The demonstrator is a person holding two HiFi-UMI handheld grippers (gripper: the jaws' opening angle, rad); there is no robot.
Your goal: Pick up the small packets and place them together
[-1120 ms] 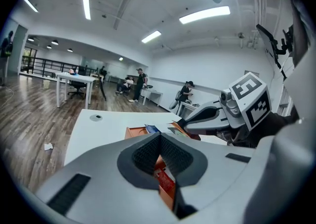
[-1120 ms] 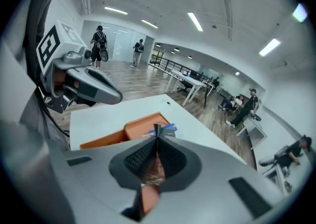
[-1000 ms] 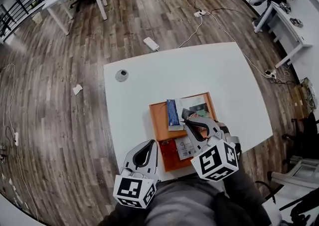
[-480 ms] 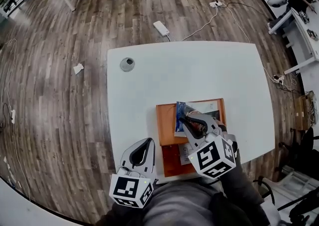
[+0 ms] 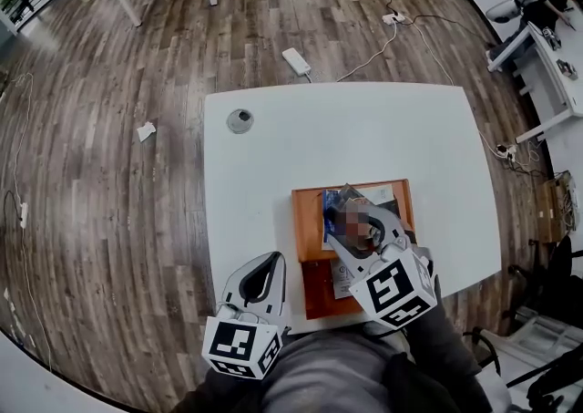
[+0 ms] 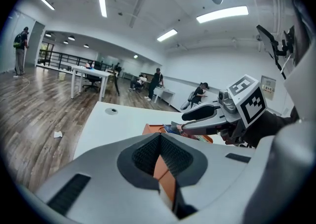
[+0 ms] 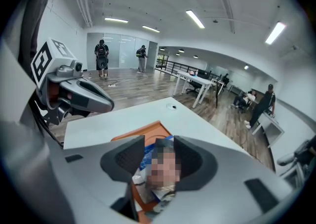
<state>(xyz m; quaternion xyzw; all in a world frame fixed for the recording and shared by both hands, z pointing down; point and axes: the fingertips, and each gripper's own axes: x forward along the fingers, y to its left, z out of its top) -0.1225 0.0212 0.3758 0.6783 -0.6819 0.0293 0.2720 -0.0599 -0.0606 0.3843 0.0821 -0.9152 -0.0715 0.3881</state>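
You're looking partway done: the small packets (image 5: 329,212) are lying bunched in the orange tray (image 5: 307,224) on the white table (image 5: 364,133). Your right gripper (image 7: 159,162) is hanging over them. Its jaws have just been opening, with a packet loose between them, not pinched. Your left gripper (image 6: 160,157) is idling by the near edge, fingers pressed together, empty. Nothing's blocking you, and the grommet (image 5: 240,119) is sitting well apart.

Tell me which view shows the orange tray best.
Head view: it looks down on the orange tray, showing nearly its whole outline. The left gripper view catches only a thin edge-on strip; the right gripper view shows just its far corner.
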